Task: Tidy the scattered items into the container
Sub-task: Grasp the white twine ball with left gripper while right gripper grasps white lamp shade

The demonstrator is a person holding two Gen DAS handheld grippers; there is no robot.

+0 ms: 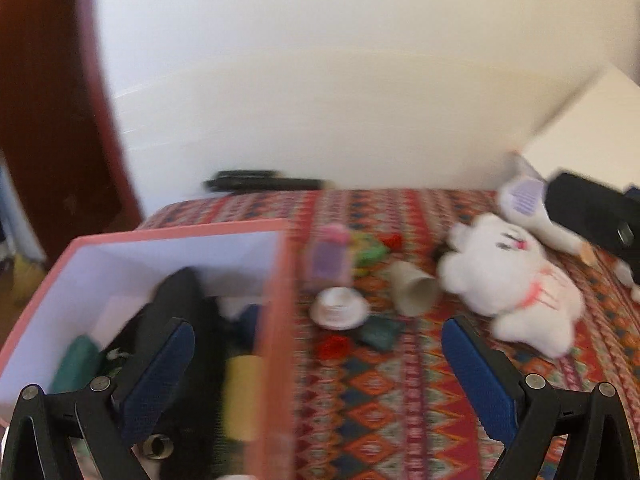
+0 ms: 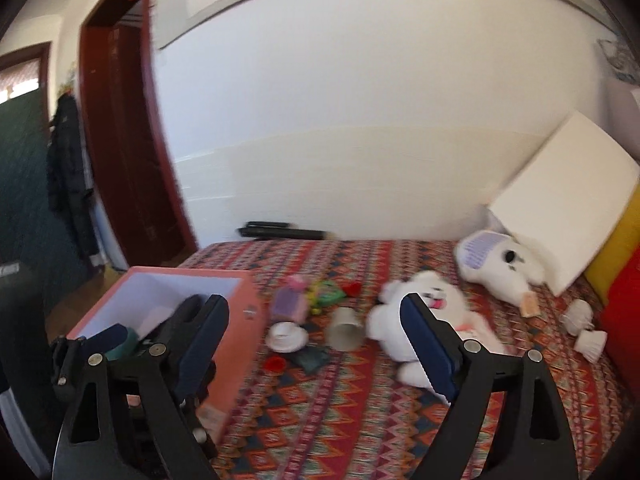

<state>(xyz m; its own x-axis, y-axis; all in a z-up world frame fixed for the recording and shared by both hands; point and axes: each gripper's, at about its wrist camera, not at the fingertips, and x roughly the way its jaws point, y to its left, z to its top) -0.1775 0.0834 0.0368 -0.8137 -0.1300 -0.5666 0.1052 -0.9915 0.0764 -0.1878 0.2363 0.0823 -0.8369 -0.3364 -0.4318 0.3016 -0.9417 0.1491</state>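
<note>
— On the patterned bedspread [image 2: 340, 400], at its left edge, sits the pink box [image 2: 236, 344]; what does it hold?
— A black object [image 1: 188, 320], something green [image 1: 76, 364] and a yellow roll [image 1: 242, 392], all blurred.
— And outside it?
— Just beside it, a white cup on a saucer [image 2: 287, 336], a tipped paper cup [image 2: 344, 328] and a white plush toy [image 2: 420, 320].
— The grippers?
— The left gripper [image 1: 316, 384] and right gripper [image 2: 316, 344] both have fingers spread wide, holding nothing.
</note>
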